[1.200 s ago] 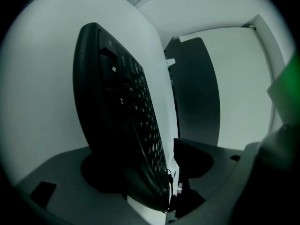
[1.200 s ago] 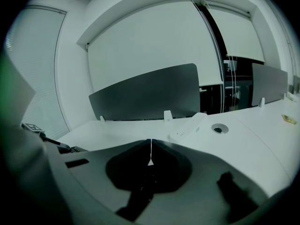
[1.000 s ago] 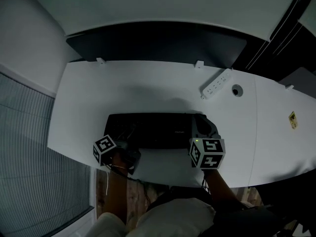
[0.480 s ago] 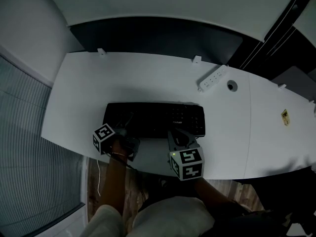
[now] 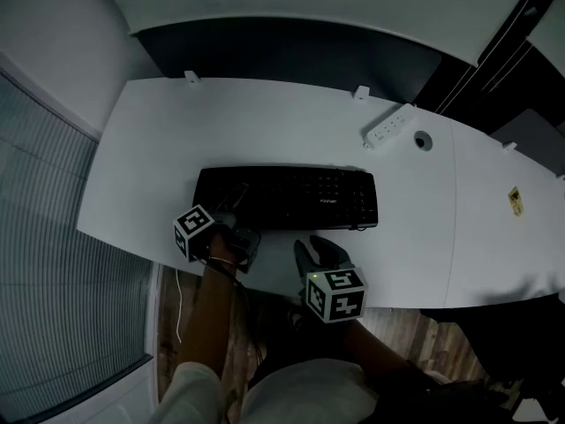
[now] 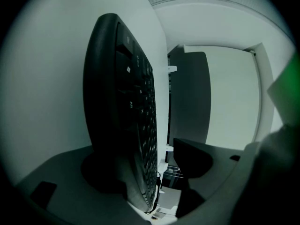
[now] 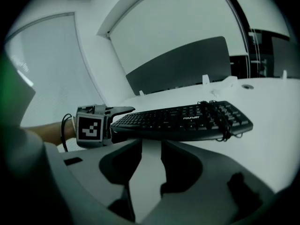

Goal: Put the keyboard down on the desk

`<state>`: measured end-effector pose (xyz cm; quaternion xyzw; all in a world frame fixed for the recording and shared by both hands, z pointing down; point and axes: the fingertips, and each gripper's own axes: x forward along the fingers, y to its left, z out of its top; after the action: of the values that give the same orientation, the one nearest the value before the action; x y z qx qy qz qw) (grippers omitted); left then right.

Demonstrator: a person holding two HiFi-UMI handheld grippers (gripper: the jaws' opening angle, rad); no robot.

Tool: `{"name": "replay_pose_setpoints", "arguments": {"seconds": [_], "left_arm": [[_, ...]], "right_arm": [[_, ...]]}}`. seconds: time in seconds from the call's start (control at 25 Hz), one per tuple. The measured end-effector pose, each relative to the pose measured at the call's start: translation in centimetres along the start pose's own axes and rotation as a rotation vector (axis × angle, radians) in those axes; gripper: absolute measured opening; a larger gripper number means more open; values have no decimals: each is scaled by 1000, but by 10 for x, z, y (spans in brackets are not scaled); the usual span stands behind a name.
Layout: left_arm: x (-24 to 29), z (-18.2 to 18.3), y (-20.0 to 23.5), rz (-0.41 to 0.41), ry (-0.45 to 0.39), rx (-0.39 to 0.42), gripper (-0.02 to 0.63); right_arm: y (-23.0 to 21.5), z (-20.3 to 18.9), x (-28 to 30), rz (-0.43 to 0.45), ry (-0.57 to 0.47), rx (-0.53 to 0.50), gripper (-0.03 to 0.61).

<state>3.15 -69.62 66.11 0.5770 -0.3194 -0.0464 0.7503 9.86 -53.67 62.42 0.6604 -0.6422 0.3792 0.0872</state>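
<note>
Black keyboard [image 5: 287, 198] lies along the white desk [image 5: 265, 122], its left corner between the jaws of my left gripper [image 6: 150, 168]: one finger beneath it, the other parted clear of the keys. If I draw back crookedly, that lower finger could drag or tip the board. I cannot tell whether the corner touches the desk. My right gripper [image 7: 150, 168] hangs open and empty, near the desk's front edge.

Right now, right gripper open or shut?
Open. Right gripper: jaws apart, only desk between them; keyboard lies beyond.
</note>
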Motion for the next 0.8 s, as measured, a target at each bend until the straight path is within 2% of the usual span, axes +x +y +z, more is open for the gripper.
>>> {"name": "replay_pose_setpoints", "arguments": {"seconds": [0.24,0.48,0.6,0.8], "left_arm": [[-2,-3,0,-13,8,-4,319],[0,2,1,-20,14,12,321],[1,1,0,-24,18,34,319],[0,1,2,-33,26,32,319]], "right_arm": [[1,-7,18,51,-17,292,124],[-11,-1,37,65,-41,478,124],[-11,0,39,100,-60,568,124],[-13,2,47,173,-85,797,124]]}}
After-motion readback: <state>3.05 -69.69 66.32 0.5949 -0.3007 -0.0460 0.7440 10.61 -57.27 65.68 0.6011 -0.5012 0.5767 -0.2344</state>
